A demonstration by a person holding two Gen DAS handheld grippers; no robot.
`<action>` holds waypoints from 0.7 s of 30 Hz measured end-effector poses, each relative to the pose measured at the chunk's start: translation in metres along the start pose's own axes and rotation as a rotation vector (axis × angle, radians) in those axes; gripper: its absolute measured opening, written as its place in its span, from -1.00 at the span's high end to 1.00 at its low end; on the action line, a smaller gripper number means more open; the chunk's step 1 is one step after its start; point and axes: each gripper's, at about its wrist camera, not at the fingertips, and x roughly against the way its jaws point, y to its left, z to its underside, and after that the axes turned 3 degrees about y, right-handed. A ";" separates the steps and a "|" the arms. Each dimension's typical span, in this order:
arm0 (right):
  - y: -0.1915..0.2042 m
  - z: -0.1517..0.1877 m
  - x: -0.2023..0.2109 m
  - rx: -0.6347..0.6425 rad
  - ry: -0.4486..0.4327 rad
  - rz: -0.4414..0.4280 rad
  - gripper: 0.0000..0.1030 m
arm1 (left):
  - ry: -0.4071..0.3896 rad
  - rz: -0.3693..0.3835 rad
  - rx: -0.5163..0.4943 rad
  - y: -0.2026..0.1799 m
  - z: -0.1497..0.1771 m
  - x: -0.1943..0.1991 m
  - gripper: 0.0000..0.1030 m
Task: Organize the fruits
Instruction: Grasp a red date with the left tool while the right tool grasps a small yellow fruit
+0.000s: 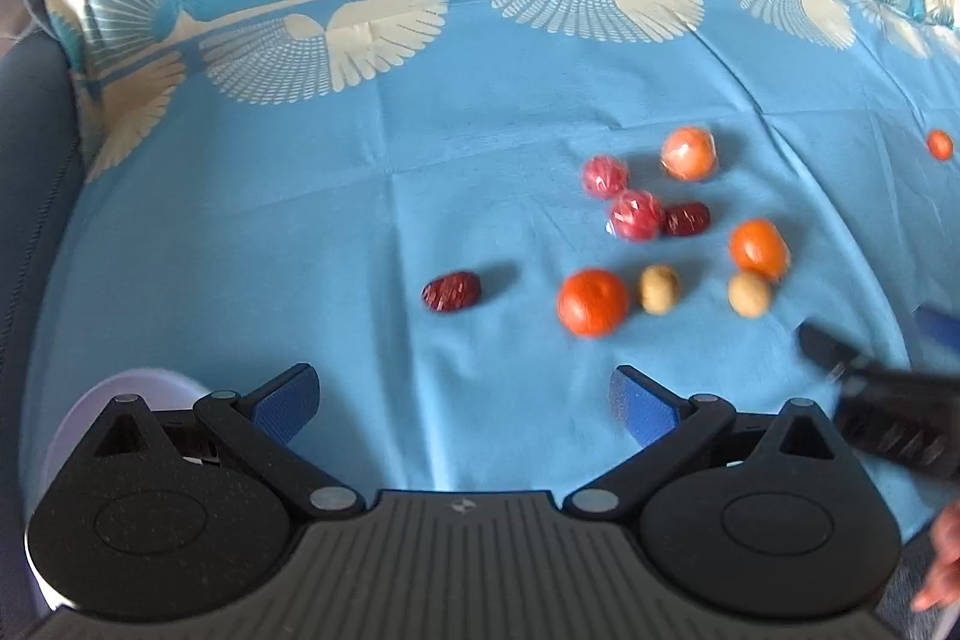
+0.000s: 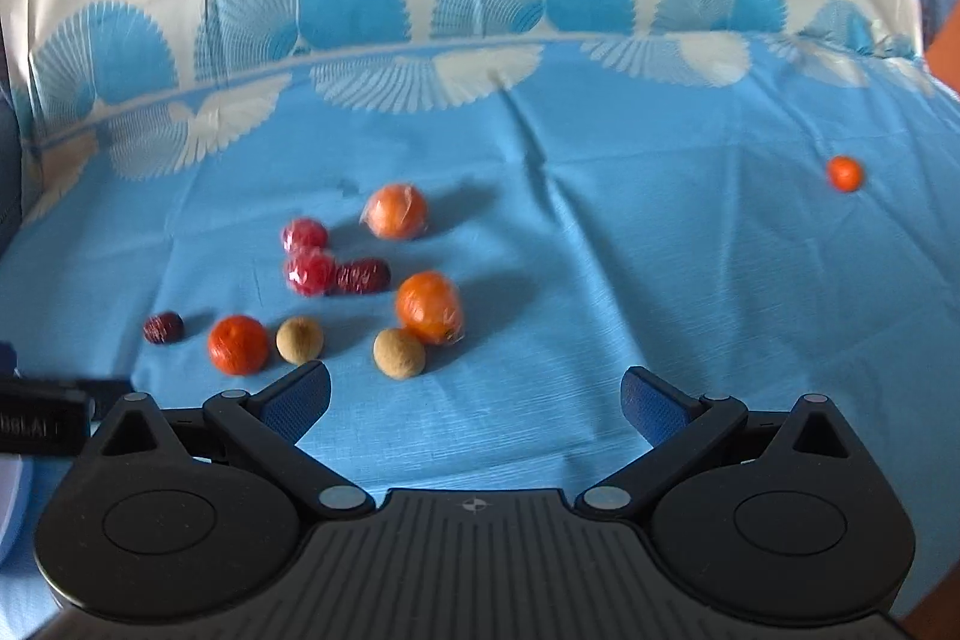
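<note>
Blue tablecloth (image 2: 600,232) holds mixed fruits; both grippers (image 1: 462,394) (image 2: 477,397) gape empty; round tangerine (image 2: 238,343) beside them may roll if nudged.

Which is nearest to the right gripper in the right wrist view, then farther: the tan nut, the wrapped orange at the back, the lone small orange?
1. tan nut, just ahead, left.
2. wrapped orange, back of cluster.
3. lone small orange, far right.
</note>
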 end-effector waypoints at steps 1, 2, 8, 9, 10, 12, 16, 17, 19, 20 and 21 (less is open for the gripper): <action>0.003 0.002 -0.010 0.003 0.009 -0.004 -0.99 | 0.000 0.010 -0.001 0.002 -0.003 -0.006 -0.99; 0.007 0.002 -0.020 0.006 0.016 -0.002 -0.99 | 0.000 0.019 -0.008 0.004 -0.005 -0.010 -0.99; 0.023 0.003 -0.062 -0.038 0.034 0.039 -0.99 | -0.004 -0.054 -0.038 0.017 -0.018 -0.046 -0.99; 0.025 0.004 -0.064 -0.051 0.015 0.062 -0.99 | 0.010 -0.056 -0.035 0.021 -0.021 -0.054 -0.99; 0.029 0.005 -0.065 -0.056 -0.003 0.086 -0.99 | 0.030 -0.058 -0.039 0.023 -0.024 -0.064 -0.99; 0.041 0.009 -0.069 -0.043 -0.026 0.154 -0.99 | 0.060 -0.078 -0.053 0.024 -0.028 -0.079 -0.99; 0.049 0.012 -0.070 -0.036 -0.076 0.178 -0.95 | 0.004 -0.031 -0.075 0.024 -0.030 -0.078 -0.53; 0.049 0.012 -0.068 -0.023 -0.083 0.151 -0.69 | -0.002 -0.002 -0.088 0.022 -0.030 -0.075 0.29; 0.050 0.012 -0.059 0.005 -0.104 0.142 0.32 | 0.015 0.043 -0.095 0.020 -0.030 -0.072 0.34; 0.049 0.011 -0.056 0.013 -0.094 0.134 0.44 | 0.003 0.056 -0.091 0.020 -0.028 -0.067 0.34; 0.046 0.011 -0.055 0.004 -0.088 0.125 0.45 | -0.004 0.057 -0.099 0.019 -0.027 -0.062 0.34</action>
